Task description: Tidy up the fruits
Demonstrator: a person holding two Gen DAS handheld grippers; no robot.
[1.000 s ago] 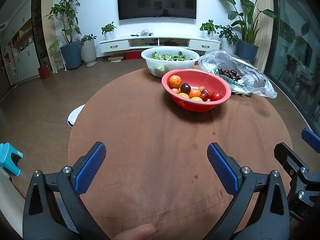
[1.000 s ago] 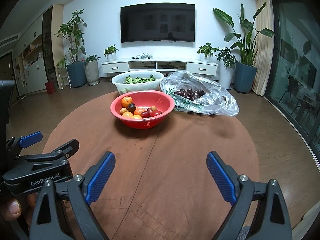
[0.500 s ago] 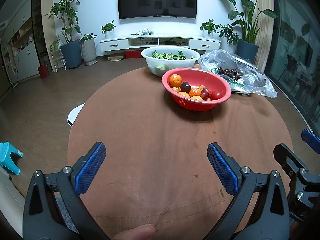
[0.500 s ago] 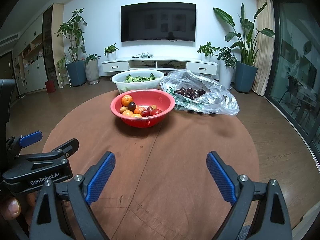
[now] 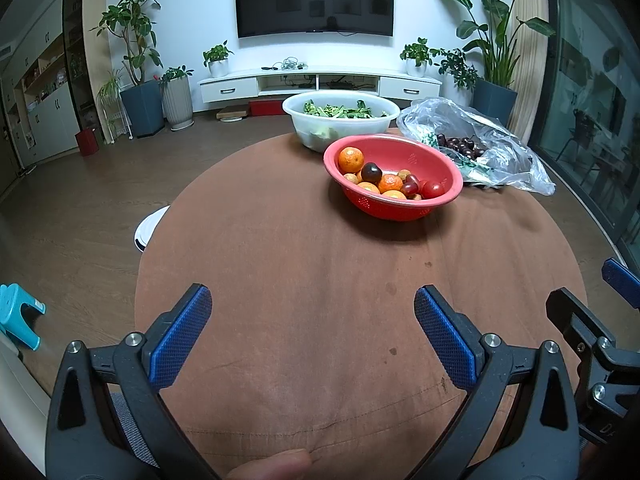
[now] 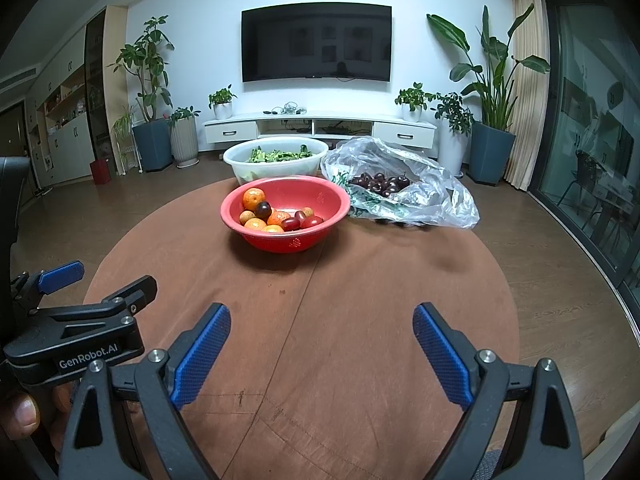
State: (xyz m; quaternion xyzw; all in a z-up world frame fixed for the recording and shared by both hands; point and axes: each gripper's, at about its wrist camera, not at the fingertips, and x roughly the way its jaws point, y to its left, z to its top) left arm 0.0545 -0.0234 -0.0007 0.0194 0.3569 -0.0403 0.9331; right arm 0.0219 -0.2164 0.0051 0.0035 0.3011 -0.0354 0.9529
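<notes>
A red colander bowl (image 5: pixel 436 162) (image 6: pixel 320 196) at the far side of the round brown table holds several mixed fruits: oranges (image 5: pixel 351 159) (image 6: pixel 253 198), a dark plum (image 5: pixel 371 172) (image 6: pixel 263 209), red tomatoes (image 5: pixel 433 189) (image 6: pixel 311 221). Right of it lies a clear plastic bag of dark cherries (image 5: pixel 460 145) (image 6: pixel 380 184). My left gripper (image 5: pixel 312 316) hovers open over the near table edge, nothing between its blue pads. My right gripper (image 6: pixel 322 332) is open beside it, also empty and well short of the bowl.
A white bowl of green leaves (image 5: pixel 340 118) (image 6: pixel 276 160) stands behind the red bowl. The brown tablecloth (image 5: pixel 320 260) is bare between grippers and bowls. Potted plants, a TV stand and a glass door ring the room; a teal stool (image 5: pixel 18 320) sits at left on the floor.
Both views have edged very slightly forward or downward; the bowls sit a touch lower in frame. Both grippers stay open and empty.
</notes>
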